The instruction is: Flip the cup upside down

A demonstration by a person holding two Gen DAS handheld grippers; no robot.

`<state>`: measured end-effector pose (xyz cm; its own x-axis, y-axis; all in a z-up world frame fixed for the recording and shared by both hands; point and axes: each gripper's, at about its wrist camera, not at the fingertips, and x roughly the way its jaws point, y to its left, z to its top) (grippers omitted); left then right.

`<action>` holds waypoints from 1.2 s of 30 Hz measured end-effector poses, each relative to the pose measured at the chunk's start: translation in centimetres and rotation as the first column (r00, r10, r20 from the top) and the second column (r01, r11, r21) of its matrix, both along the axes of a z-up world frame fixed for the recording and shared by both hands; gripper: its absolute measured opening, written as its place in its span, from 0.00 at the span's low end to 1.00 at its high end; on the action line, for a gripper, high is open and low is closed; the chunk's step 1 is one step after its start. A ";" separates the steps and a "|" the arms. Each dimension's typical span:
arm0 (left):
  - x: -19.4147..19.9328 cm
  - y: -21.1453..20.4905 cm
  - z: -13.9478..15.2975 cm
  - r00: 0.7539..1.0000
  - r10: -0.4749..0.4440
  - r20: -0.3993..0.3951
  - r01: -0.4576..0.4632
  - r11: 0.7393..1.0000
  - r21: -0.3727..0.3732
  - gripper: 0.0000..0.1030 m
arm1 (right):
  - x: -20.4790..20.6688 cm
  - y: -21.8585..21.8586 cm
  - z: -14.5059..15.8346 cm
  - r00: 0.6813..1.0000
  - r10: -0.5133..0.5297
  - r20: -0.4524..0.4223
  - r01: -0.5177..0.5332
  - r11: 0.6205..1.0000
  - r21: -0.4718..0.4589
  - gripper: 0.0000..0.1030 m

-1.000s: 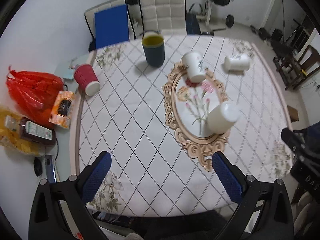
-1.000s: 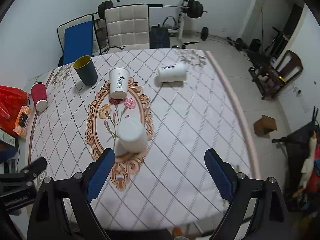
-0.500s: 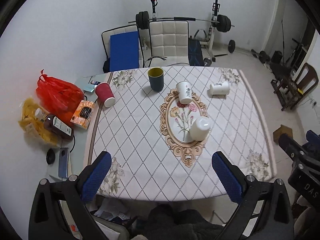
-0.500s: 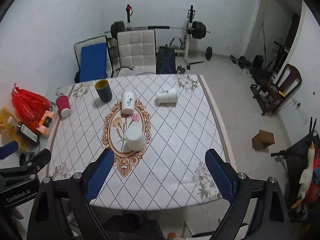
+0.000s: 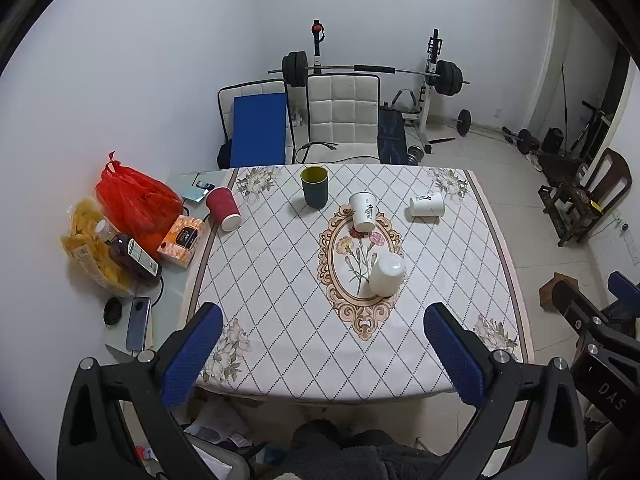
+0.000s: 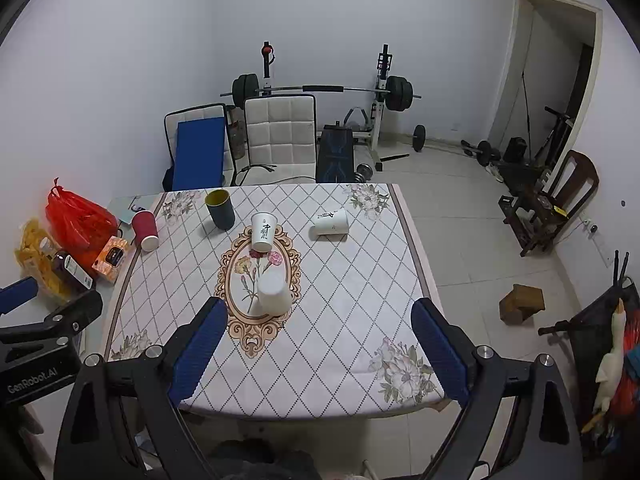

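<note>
A white paper cup stands upside down on the floral oval of the tablecloth. A second white cup with writing stands upright behind it. A third white cup lies on its side at the back right. A dark green cup stands upright at the back. A red cup leans at the left edge. My left gripper and right gripper are open, empty, high above the near table edge.
The table carries a diamond-pattern cloth. At its left are a red bag, a bottle, a tissue pack and a phone. Chairs and a barbell rack stand behind. A wooden block lies on the floor at right.
Both grippers have pulled back and risen well away from the table, so the whole table now shows. The cups have not moved.
</note>
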<state>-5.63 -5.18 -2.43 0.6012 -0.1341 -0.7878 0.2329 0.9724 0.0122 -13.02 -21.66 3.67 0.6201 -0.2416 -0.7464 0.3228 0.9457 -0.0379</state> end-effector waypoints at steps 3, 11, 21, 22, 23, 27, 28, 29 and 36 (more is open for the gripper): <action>-0.6 -0.2 0.3 1.000 -0.003 0.011 0.003 1.000 0.001 1.00 | -0.6 -0.2 0.4 1.000 0.000 0.005 0.000 1.000 0.004 0.96; -1.2 0.3 0.9 0.999 0.031 0.042 -0.032 0.999 0.005 1.00 | -1.4 -0.5 1.5 1.000 0.003 0.019 -0.003 1.000 0.000 0.97; -1.3 0.5 1.0 0.998 0.046 0.048 -0.046 0.999 0.005 1.00 | -0.9 -0.4 2.0 1.000 0.011 0.018 -0.010 1.000 -0.003 0.97; -1.3 0.5 1.0 0.998 0.045 0.048 -0.045 0.999 0.005 1.00 | -0.7 -0.3 1.9 1.000 0.014 0.016 -0.014 1.000 -0.004 0.97; -1.3 0.5 1.0 0.998 0.046 0.047 -0.046 0.999 0.005 1.00 | -0.6 -0.3 2.0 1.000 0.018 0.016 -0.018 1.000 -0.002 0.97; -1.4 0.6 1.0 0.998 0.045 0.049 -0.045 0.999 0.004 1.00 | -0.2 0.0 2.0 1.000 0.026 0.015 -0.026 1.000 -0.001 0.97; -1.4 0.7 1.1 0.998 0.044 0.049 -0.044 0.999 0.003 1.00 | -0.2 0.0 1.9 1.000 0.026 0.015 -0.026 1.000 0.002 0.97; -1.4 0.7 1.1 0.998 0.043 0.049 -0.044 0.999 0.003 1.00 | -0.1 0.0 1.9 1.000 0.023 0.014 -0.023 1.000 0.007 0.97; -1.3 0.9 1.4 0.998 0.041 0.046 -0.041 0.999 0.000 1.00 | -0.1 -0.3 1.4 1.000 0.020 0.012 -0.020 1.000 0.020 0.97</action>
<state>-6.91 -4.23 -1.06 0.6413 -0.1081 -0.7596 0.1923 0.9811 0.0228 -13.12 -21.92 5.03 0.6332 -0.2138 -0.7439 0.3040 0.9526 -0.0151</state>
